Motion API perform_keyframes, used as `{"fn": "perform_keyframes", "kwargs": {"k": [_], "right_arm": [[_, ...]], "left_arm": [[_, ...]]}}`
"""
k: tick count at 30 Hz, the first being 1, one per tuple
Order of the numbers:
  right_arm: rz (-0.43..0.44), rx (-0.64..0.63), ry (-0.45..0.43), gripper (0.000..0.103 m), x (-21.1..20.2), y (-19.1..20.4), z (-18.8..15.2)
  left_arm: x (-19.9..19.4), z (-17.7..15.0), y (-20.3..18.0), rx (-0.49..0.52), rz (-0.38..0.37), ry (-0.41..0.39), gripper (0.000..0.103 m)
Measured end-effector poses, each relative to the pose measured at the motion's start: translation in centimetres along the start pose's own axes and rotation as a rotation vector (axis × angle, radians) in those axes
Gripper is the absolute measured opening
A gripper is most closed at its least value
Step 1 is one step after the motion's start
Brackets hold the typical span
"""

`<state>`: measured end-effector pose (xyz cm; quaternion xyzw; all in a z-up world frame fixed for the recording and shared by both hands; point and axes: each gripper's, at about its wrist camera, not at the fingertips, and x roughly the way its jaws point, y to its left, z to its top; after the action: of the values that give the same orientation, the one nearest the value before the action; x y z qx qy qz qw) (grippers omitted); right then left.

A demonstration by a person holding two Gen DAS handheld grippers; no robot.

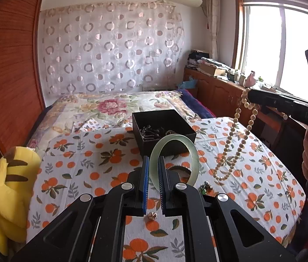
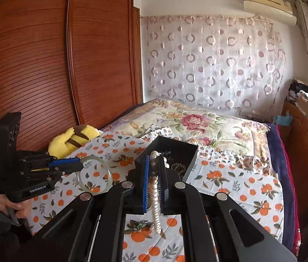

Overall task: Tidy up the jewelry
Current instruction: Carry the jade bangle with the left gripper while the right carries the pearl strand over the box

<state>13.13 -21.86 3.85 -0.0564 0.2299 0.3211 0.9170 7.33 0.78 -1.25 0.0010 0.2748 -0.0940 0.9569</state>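
My left gripper point(image 1: 153, 160) is shut on a pale green jade bangle point(image 1: 192, 152), held upright above the orange-print cloth, just short of the black jewelry box point(image 1: 151, 115). The box holds several dark pieces. My right gripper point(image 2: 153, 157) is shut on a pearl necklace point(image 2: 155, 207) that hangs between the pads. In the left wrist view the right gripper point(image 1: 251, 97) is raised to the right, the necklace point(image 1: 232, 150) drooping to the cloth. In the right wrist view the left gripper point(image 2: 81, 163) with the bangle point(image 2: 108, 174) is at the left, and the box point(image 2: 188, 150) lies ahead.
A small gold trinket point(image 1: 151, 215) and a green brooch point(image 1: 205, 187) lie on the cloth. Another brooch point(image 2: 139, 223) shows beneath the right gripper. A yellow plush toy point(image 1: 11, 187) sits at the bed's left edge by the wardrobe point(image 2: 44, 65). A wooden cabinet point(image 1: 217, 89) stands at right.
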Motion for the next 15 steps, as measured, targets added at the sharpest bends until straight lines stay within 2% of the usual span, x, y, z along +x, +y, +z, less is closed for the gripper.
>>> {"fn": "perform_keyframes", "kwargs": {"k": [15], "right_arm": [[-0.009,-0.032,-0.014,0.009,2.7,-1.9,3.8]], "left_arm": [[4.0,2.8,0.1,0.008,-0.004,0.007,0.007]]}}
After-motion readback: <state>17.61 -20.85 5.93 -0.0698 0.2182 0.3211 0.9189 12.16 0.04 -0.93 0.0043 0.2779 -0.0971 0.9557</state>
